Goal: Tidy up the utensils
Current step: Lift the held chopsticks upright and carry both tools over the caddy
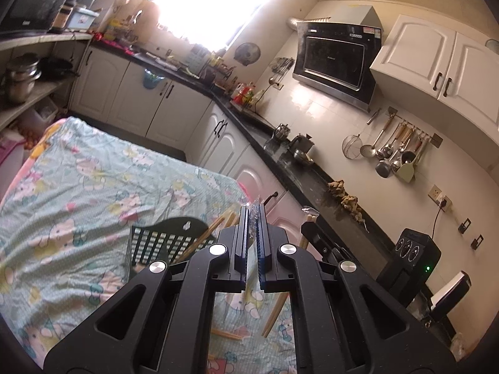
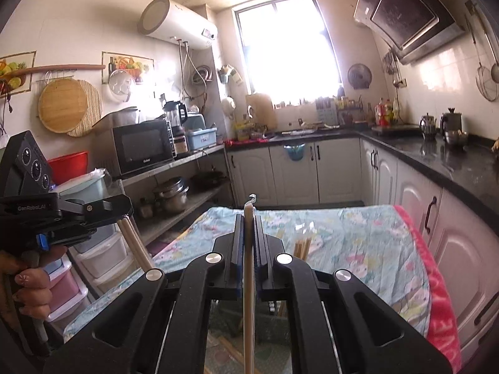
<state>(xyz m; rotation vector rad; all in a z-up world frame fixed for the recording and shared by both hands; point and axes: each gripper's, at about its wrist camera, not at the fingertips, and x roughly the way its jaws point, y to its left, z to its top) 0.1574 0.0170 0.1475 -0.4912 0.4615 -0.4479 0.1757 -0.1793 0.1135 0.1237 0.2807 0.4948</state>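
1. The left gripper [image 1: 253,218] is closed: its two jaws pinch a thin strip of clear crinkled plastic wrapper [image 1: 255,210] that pokes out beyond the tips.
2. In the right wrist view the same left gripper [image 2: 123,210] shows at the far left edge, held in a hand [image 2: 29,283], with a pair of pale wooden chopsticks [image 2: 135,246] hanging down from its tip.
3. The right gripper [image 2: 248,218] is closed on a single chopstick [image 2: 248,296], which runs straight along the gap between the jaws and sticks out a little past the tips, a scrap of clear wrapper at its far end.
4. In the left wrist view the right gripper [image 1: 312,227] appears just right of the left one, with chopstick ends showing at its tip.
5. Below both tools lies a table covered by a pale green cartoon-print cloth [image 1: 87,180].
6. A black perforated utensil holder [image 1: 168,243] lies on the cloth, to the left of the left gripper, with several chopsticks [image 1: 218,224] sticking out of its right side.
7. More loose chopsticks [image 2: 304,243] lie on the cloth just right of the right gripper.
8. A black kitchen counter [image 1: 299,174] runs along the right wall, with ladles and a strainer [image 1: 393,152] hung above it.
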